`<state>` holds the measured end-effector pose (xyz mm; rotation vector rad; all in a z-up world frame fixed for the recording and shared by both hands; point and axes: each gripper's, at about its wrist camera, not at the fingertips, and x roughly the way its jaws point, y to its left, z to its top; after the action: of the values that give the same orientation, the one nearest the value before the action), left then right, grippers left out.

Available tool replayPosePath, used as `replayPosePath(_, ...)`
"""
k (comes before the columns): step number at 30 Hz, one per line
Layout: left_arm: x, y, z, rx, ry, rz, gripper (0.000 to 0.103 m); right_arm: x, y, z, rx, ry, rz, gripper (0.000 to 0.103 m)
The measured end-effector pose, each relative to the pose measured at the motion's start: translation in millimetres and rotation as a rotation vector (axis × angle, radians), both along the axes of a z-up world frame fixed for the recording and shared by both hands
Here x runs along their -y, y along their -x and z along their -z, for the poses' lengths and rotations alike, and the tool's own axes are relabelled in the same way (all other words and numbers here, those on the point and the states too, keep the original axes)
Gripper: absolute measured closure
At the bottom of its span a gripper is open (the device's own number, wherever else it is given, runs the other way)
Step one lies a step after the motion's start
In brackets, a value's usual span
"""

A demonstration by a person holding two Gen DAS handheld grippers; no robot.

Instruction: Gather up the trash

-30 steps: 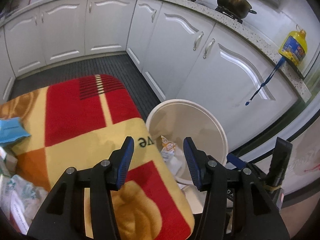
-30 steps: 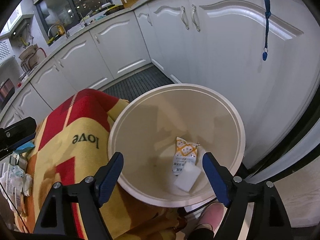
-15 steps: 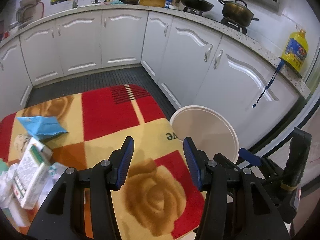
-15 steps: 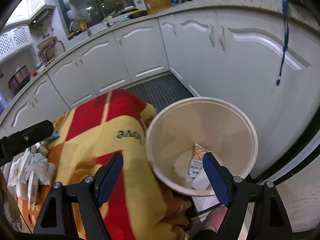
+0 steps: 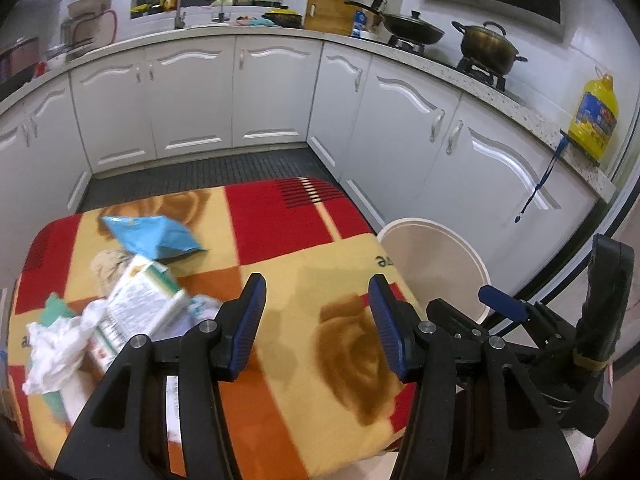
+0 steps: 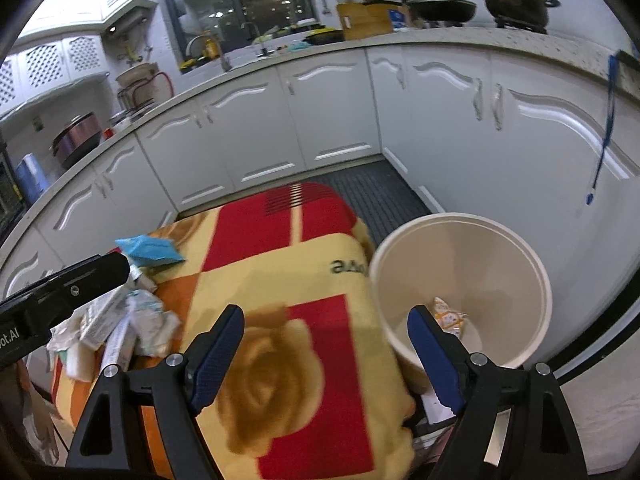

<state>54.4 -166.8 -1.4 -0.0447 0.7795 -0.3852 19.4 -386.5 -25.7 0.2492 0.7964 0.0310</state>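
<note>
A pile of trash lies on the left of a table covered with a red and yellow blanket [image 5: 304, 248]: a blue wrapper [image 5: 154, 236], a green and white carton [image 5: 140, 308] and crumpled white paper [image 5: 56, 344]. The pile also shows in the right wrist view [image 6: 120, 320]. A cream bin [image 6: 460, 280] stands at the table's right end, with a yellow packet [image 6: 448, 316] inside. My left gripper [image 5: 316, 320] is open and empty above the blanket, right of the pile. My right gripper [image 6: 324, 344] is open and empty over the table's right end, beside the bin.
White kitchen cabinets [image 5: 272, 96] curve around the far and right sides. Pots [image 5: 486, 46] and a yellow oil bottle [image 5: 594, 118] stand on the counter. A dark ribbed mat [image 5: 208, 176] covers the floor behind the table. The bin [image 5: 436, 256] sits close to the cabinets.
Both grippers have pulled back and up from the bin and swung left toward the table. The trash pile has come into view. Both stay open.
</note>
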Motion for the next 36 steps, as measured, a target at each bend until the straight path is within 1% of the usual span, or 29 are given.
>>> replayPosePath(3,-23,7,-1,-0.008,0.019,-0.019,0.045,-18,1,-3,0.005,-0.001,-0.038,0.021)
replayPosePath(7,-56,13,-1,-0.019,0.041,-0.051,0.043,-39,-1,-7,0.007,-0.01,-0.092,0.02)
replayPosePath(9,-76,17,-1,-0.027,0.045,-0.067,0.041,-51,-1,-8,0.008,-0.011,-0.118,0.02)
replayPosePath(15,-130,25,3,-0.04,0.024,-0.12,0.037,-80,-3,-9,0.002,-0.019,-0.18,0.02)
replayPosePath(19,-163,28,11,-0.051,0.001,-0.158,0.035,-100,-8,-6,-0.006,-0.022,-0.223,0.02)
replayPosePath(22,-184,27,19,-0.064,-0.001,-0.173,0.034,-110,-14,-2,-0.021,-0.04,-0.25,0.02)
replayPosePath(25,-196,26,29,-0.081,-0.002,-0.177,0.033,-120,-22,3,-0.036,-0.059,-0.275,0.02)
replayPosePath(28,-201,22,38,-0.094,-0.002,-0.168,0.033,-132,-31,8,-0.047,-0.056,-0.299,0.02)
replayPosePath(33,-200,11,50,-0.097,-0.038,-0.132,0.033,-145,-47,21,-0.075,-0.054,-0.331,0.02)
replayPosePath(36,-197,5,57,-0.1,-0.063,-0.115,0.033,-151,-56,27,-0.088,-0.06,-0.345,0.026)
